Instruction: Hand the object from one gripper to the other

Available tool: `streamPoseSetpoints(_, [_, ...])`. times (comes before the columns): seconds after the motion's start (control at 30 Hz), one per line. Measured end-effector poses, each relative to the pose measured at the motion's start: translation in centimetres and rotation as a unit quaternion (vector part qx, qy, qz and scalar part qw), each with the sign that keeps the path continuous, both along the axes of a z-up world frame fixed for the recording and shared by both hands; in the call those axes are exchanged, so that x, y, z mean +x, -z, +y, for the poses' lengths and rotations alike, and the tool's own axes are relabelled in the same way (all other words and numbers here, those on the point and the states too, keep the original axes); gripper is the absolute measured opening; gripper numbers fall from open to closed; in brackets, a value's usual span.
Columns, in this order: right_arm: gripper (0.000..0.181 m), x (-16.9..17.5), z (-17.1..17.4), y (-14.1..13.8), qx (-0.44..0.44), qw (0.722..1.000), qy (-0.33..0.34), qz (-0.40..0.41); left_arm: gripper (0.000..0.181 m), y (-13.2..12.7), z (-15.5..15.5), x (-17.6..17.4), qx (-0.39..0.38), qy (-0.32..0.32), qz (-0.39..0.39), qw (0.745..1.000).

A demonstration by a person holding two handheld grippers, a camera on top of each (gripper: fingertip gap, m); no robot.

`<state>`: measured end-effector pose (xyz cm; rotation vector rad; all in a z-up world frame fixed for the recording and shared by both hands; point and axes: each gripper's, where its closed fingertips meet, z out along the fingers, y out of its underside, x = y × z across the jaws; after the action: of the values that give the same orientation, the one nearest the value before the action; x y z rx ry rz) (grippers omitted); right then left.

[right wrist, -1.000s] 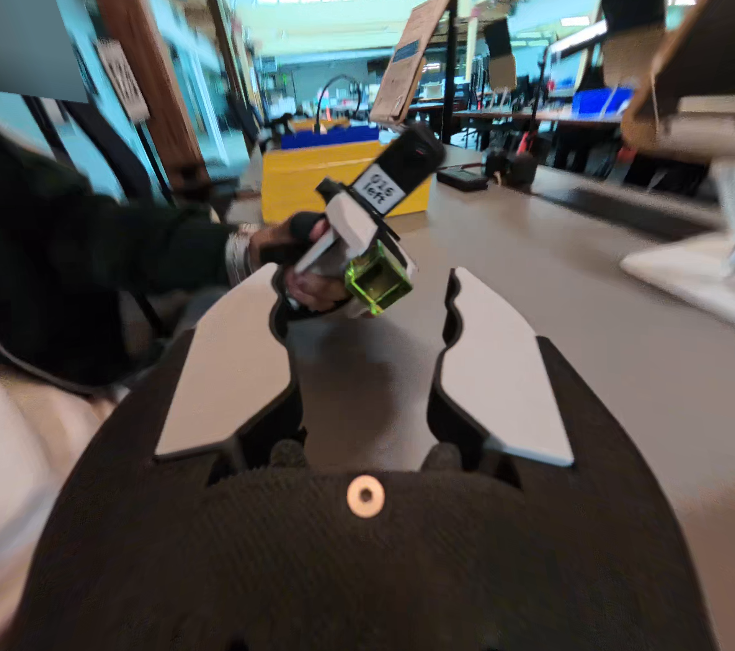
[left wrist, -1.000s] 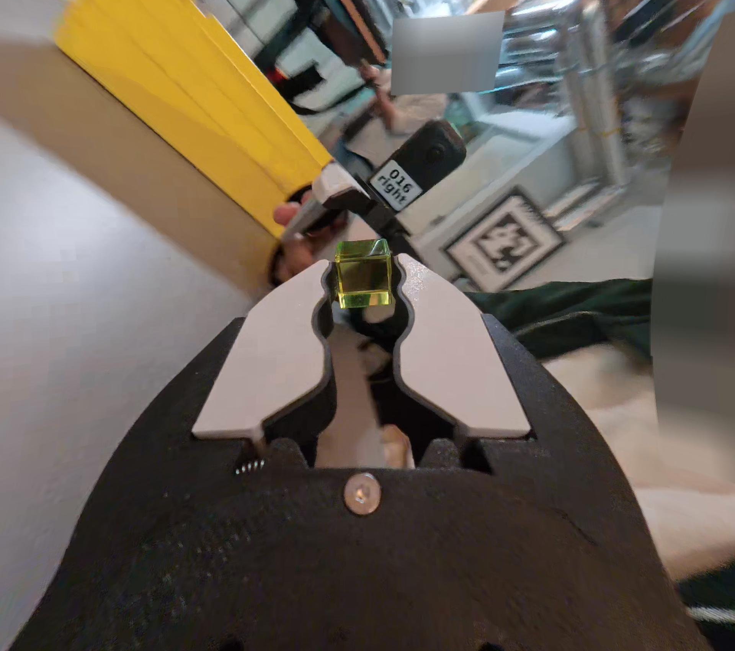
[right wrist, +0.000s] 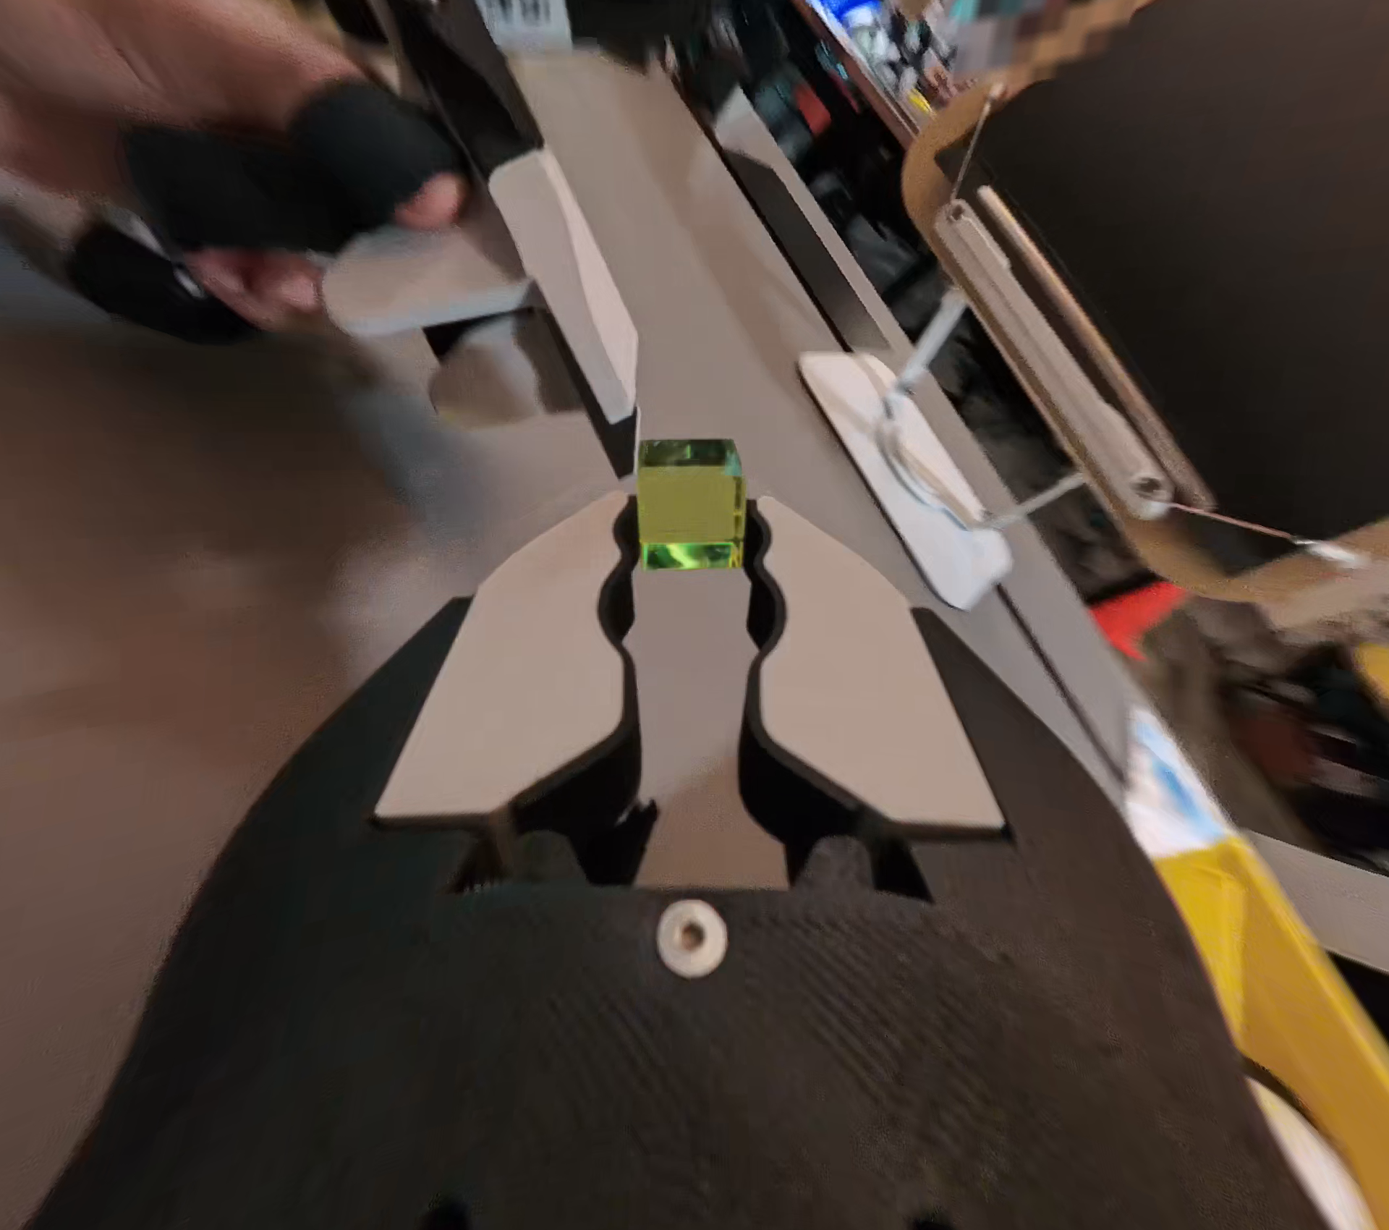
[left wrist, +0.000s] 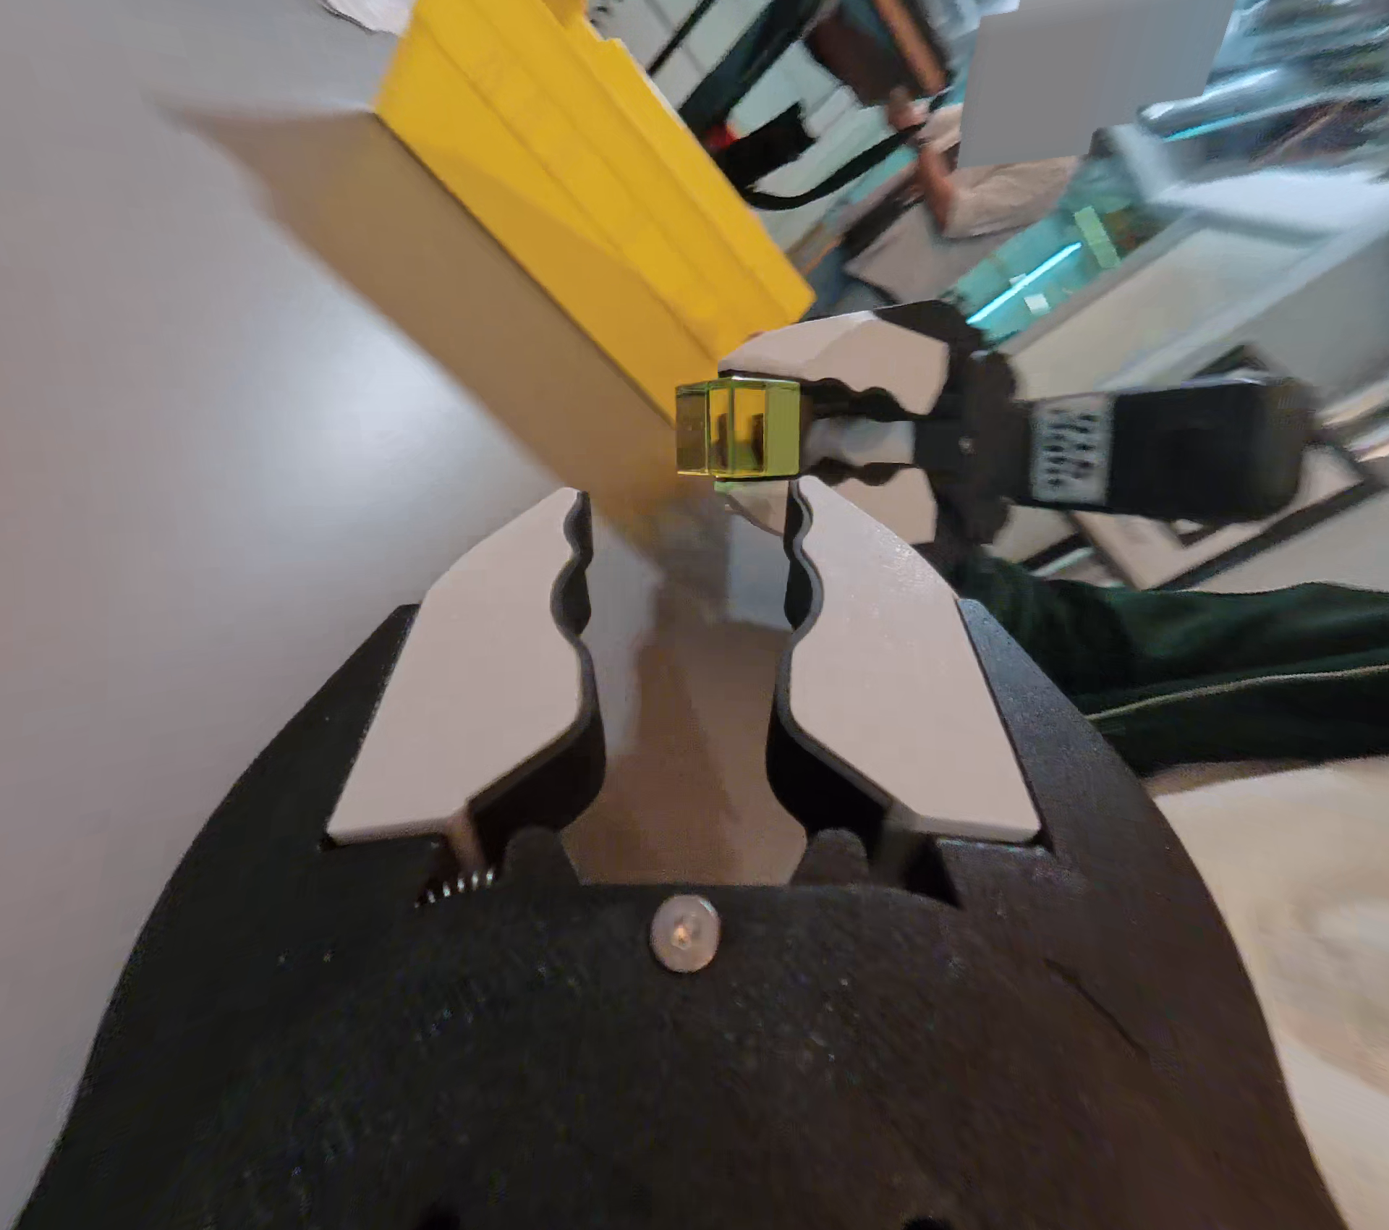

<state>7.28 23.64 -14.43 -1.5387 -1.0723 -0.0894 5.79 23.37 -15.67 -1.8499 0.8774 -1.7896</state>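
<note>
Now gripped at the very tips of the right gripper (right wrist: 691, 536): a small translucent yellow-green cube (right wrist: 690, 512), glossy, sharp-edged, held in mid-air above the grey surface (right wrist: 225, 517), jaws pressed against its two opposite sides. Seen from the left wrist view, the same cube (left wrist: 736, 438) pinched by the right gripper (left wrist: 808, 435) reaching in sideways from the right, just beyond the left gripper (left wrist: 684, 510), apart from it. Left jaws spread wide, nothing between them. Pale grey flat fingers (left wrist: 481, 683) with wavy black-edged inner faces, set in a rough, matte black body fixed by a round metal screw (left wrist: 684, 932). Farther off in the right wrist view, blurred, a hand (right wrist: 188, 141) in a black fingerless glove wrapped round the left gripper's handle. Behind the cube, a yellow corrugated box (left wrist: 571, 156) on the smooth surface (left wrist: 188, 404); at the right, a dark green sleeve (left wrist: 1202, 675).
</note>
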Motion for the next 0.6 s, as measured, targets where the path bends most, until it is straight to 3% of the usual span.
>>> streamPoseSetpoints(0.1, [0.027, -0.3, 0.3, 1.2, 0.043, 0.988, 0.05, -0.142, 0.047, 0.4, 0.1, 0.1, 0.094, -0.023, 0.05, 0.994])
streamPoseSetpoints(0.2, [0.027, -0.7, 0.4, 2.2, 0.054, 0.972, 0.07, -0.216, 0.045, 0.6, -0.6, 0.5, 0.148, -0.022, 0.077, 0.986])
streamPoseSetpoints(0.33, [0.027, -1.1, 0.1, 1.6, 0.06, 0.97, 0.082, -0.219, 0.03, 1.4, -0.9, 0.7, 0.19, -0.026, 0.108, 0.975])
streamPoseSetpoints(0.53, [0.028, -1.3, 0.1, 0.9, 0.092, 0.968, 0.08, -0.219, 0.028, 0.6, -0.9, 0.6, 0.186, -0.023, 0.086, 0.979])
streamPoseSetpoints(0.6, [0.056, -1.8, 0.1, 0.3, 0.113, 0.975, 0.062, -0.179, 0.028, -0.3, -0.6, 0.4, 0.176, -0.03, 0.061, 0.982])
